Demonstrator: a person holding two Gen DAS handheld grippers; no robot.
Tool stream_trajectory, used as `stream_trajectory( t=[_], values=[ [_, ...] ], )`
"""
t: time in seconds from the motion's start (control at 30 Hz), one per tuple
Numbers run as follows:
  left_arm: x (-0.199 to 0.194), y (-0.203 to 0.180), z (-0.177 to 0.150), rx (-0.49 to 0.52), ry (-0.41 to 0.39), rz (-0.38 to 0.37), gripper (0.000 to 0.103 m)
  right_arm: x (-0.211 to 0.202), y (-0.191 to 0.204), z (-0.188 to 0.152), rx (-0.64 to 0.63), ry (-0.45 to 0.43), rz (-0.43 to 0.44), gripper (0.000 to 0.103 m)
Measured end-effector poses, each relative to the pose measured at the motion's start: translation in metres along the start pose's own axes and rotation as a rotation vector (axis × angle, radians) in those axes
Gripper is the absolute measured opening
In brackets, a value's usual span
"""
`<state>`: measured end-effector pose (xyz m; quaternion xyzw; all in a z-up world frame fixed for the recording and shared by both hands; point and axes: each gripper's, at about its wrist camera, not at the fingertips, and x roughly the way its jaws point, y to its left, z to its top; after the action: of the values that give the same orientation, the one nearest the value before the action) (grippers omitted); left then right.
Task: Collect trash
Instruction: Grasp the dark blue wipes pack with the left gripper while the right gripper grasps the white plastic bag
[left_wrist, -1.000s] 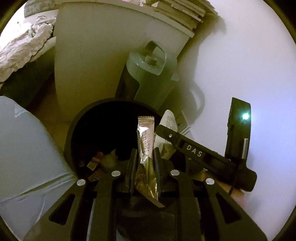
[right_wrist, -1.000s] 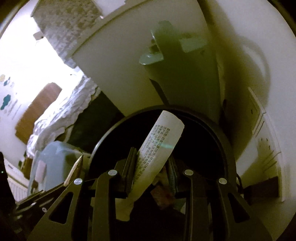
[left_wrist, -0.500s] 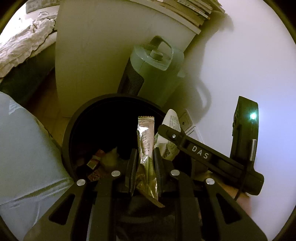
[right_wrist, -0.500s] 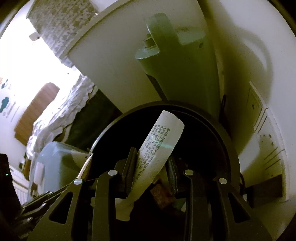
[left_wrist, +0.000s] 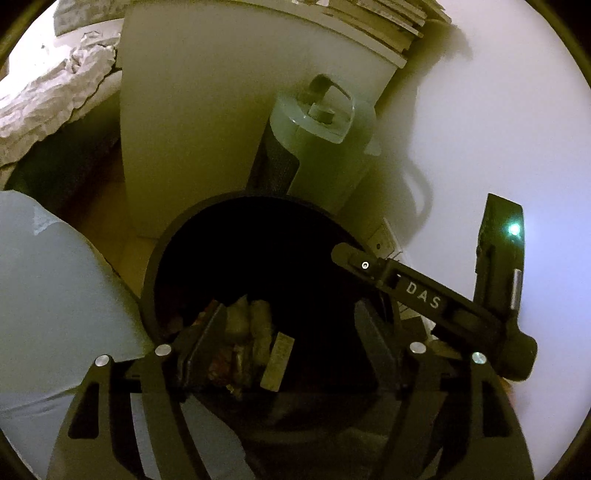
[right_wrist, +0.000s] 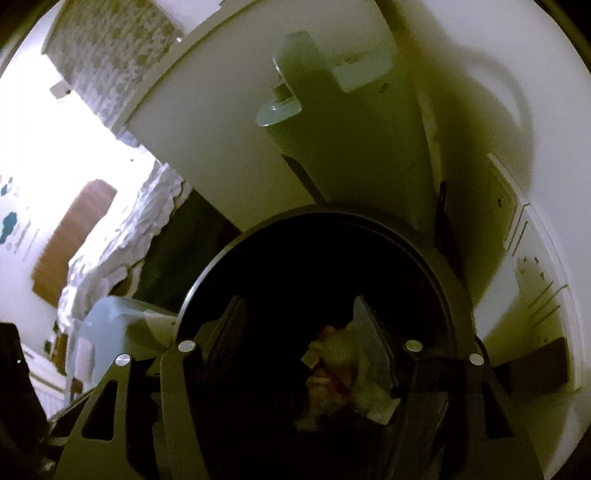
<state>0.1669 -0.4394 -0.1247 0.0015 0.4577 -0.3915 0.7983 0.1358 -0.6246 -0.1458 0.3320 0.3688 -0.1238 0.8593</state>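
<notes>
Left gripper (left_wrist: 291, 325): poised over the mouth of a round black bin (left_wrist: 155, 266), its jaws have just been opening and now stand well apart with nothing between the pads.
Right gripper (right_wrist: 299, 332): above the same bin, seen from the other side; its jaws have likewise just been opening and stand apart, gripping nothing. In the left wrist view its black body, lettered "DAS", reaches in from the right with a small green light glowing on it.
Trash (left_wrist: 255, 332): a dim heap at the bottom of the bin, made up of crumpled brownish and tan wrappers, reddish scraps and one flat pale stick-shaped packet lying tilted on top. In the right wrist view the pile shows as pale crumpled paper with a red smear and a white sheet at its edge. Print on the pieces is too dark to read.
Bin: dark inside, rim round and matte, standing on the floor close to the wall.
Behind the bin: a grey-green tower appliance (left_wrist: 317, 147) with a handle on top, upright, just beside a white cabinet side (left_wrist: 207, 110).
Left edge: a pale blue cushion-like shape (left_wrist: 55, 288) beside the bin; rumpled white bedding (left_wrist: 48, 96) farther back.
</notes>
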Motion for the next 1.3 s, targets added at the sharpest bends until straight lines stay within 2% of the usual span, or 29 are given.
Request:
stream_trajectory(
  t=[0.2,0.37,0.47,0.5,0.53,0.57,0.7,0.8,0.87,0.97,1.1,1.2,1.23,1.27,1.3],
  values=[
    [-0.039,-0.004,-0.007,0.014,-0.043,-0.017,0.072,-0.003,0.0,-0.001,0.023,-0.016,0.05,0.061],
    [-0.105,0.011,-0.026,0.028,-0.102,0.019,0.073,-0.009,0.021,-0.009,-0.017,-0.025,0.141,0.061],
    [-0.152,0.037,-0.041,0.027,-0.147,0.067,0.074,-0.016,0.045,-0.022,-0.084,-0.004,0.219,0.061],
    [-0.169,0.052,-0.049,0.028,-0.159,0.104,0.074,-0.019,0.06,-0.029,-0.11,0.025,0.281,0.062],
    [-0.182,0.064,-0.055,0.028,-0.163,0.135,0.074,-0.022,0.067,-0.033,-0.128,0.042,0.309,0.07],
    [-0.196,0.082,-0.064,0.022,-0.164,0.18,0.074,-0.026,0.079,-0.041,-0.162,0.066,0.35,0.074],
    [-0.233,0.146,-0.09,-0.025,-0.153,0.304,0.074,-0.052,0.144,-0.081,-0.323,0.152,0.491,0.074],
    [-0.244,0.191,-0.107,-0.058,-0.118,0.352,0.074,-0.07,0.199,-0.121,-0.47,0.229,0.542,0.074],
    [-0.243,0.212,-0.114,-0.052,-0.094,0.376,0.074,-0.081,0.231,-0.148,-0.56,0.267,0.552,0.074],
    [-0.237,0.227,-0.116,-0.005,-0.064,0.366,0.074,-0.088,0.271,-0.187,-0.646,0.336,0.545,0.074],
    [-0.224,0.238,-0.115,0.068,-0.01,0.354,0.074,-0.083,0.307,-0.231,-0.764,0.374,0.408,0.074],
    [-0.214,0.244,-0.121,0.098,0.031,0.344,0.073,-0.068,0.32,-0.253,-0.789,0.383,0.311,0.074],
    [-0.21,0.245,-0.121,0.102,0.041,0.346,0.073,-0.063,0.324,-0.258,-0.795,0.379,0.292,0.072],
    [-0.21,0.245,-0.122,0.108,0.037,0.35,0.069,-0.06,0.327,-0.261,-0.8,0.37,0.273,0.062],
    [-0.21,0.246,-0.122,0.11,0.034,0.343,0.063,-0.057,0.328,-0.264,-0.799,0.364,0.262,0.06]
  ],
)
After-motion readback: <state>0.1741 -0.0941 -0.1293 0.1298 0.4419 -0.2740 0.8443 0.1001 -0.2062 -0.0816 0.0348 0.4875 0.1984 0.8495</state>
